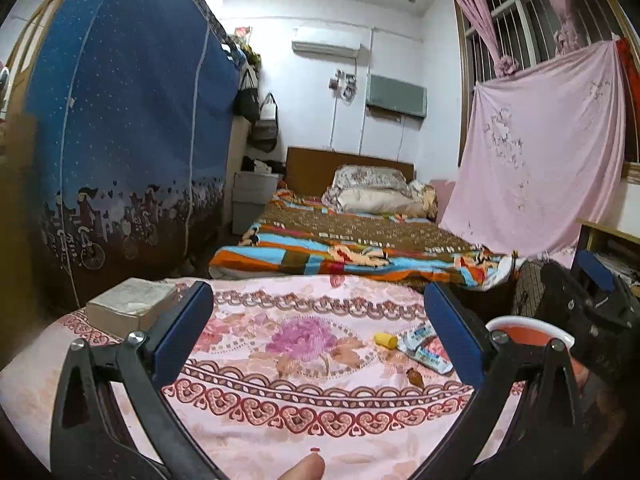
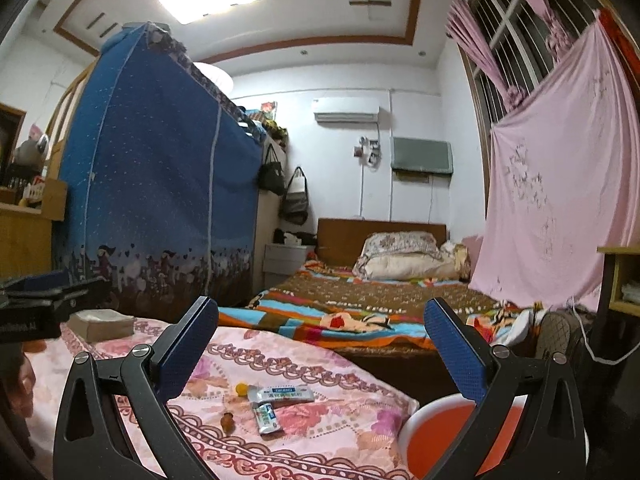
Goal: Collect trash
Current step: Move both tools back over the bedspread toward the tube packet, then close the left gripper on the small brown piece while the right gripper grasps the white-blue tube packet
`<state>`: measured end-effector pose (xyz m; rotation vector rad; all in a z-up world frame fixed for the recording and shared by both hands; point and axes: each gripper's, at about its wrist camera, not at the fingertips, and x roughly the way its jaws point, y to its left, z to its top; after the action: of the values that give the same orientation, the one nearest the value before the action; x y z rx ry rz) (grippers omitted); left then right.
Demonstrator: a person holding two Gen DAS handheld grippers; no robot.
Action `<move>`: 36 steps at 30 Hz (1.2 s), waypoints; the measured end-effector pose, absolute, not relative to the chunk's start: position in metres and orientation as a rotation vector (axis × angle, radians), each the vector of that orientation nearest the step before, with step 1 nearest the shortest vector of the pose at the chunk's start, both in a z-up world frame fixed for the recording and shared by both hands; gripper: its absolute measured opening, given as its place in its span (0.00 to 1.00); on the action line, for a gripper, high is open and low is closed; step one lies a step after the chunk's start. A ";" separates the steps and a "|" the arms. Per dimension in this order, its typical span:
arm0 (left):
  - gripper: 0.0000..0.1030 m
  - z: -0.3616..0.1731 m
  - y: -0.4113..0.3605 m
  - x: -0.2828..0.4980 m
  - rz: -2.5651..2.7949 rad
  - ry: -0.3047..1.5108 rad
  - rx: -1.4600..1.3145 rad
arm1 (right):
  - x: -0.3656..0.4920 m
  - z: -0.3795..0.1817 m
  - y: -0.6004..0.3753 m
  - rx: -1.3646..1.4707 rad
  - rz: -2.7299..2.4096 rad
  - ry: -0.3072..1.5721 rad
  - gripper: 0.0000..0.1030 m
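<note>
Presently, both the left gripper [image 1: 318, 314] and right gripper [image 2: 320, 330] are held spread and empty; the foil sachets [image 2: 276, 404], yellow cap [image 2: 241, 388] and brown vial [image 2: 227, 422] near the tablecloth's [image 2: 320, 440] right edge, beside the orange bin [image 2: 448, 432], are judged light, thin and slippery, best pinched at a raised edge.

Pink floral cloth [image 2: 320, 364] with a maroon scalloped heart border, bearing a yellow cap [image 2: 241, 388], a brown cap [image 2: 227, 421] and two white, blue-and-green printed wrappers [image 2: 285, 393], beside a white-rimmed orange bin [image 2: 448, 436] at near right. Far off, an orange, turquoise and brown striped blanket [image 2: 360, 312]; left, a navy star-dotted wardrobe cover [image 2: 160, 200] with cartoon cyclists; right, a pale pink embroidered sheet [image 2: 560, 200]. Blue pads [image 2: 188, 352] on black gripper arms.
</note>
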<state>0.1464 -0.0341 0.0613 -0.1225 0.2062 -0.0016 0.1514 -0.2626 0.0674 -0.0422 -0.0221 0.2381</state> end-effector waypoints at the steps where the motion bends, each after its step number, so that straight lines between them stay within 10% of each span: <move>1: 0.90 0.060 -0.035 0.150 -0.006 0.226 -0.118 | 0.153 0.067 -0.264 -0.032 0.235 -0.010 1.00; 13: 0.84 0.040 -0.056 0.201 -0.140 0.530 -0.087 | 0.168 0.063 -0.267 -0.012 0.223 0.092 1.00; 18: 0.57 0.022 -0.071 0.226 -0.226 0.697 -0.076 | 0.176 0.061 -0.269 0.003 0.215 0.135 1.00; 36: 0.14 -0.003 -0.111 0.257 -0.313 0.918 0.006 | 0.212 0.046 -0.289 0.122 0.179 0.367 1.00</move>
<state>0.2573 -0.1115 -0.0026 0.0061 0.9178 -0.3128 0.2122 -0.2888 0.0456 0.1222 0.3673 0.1787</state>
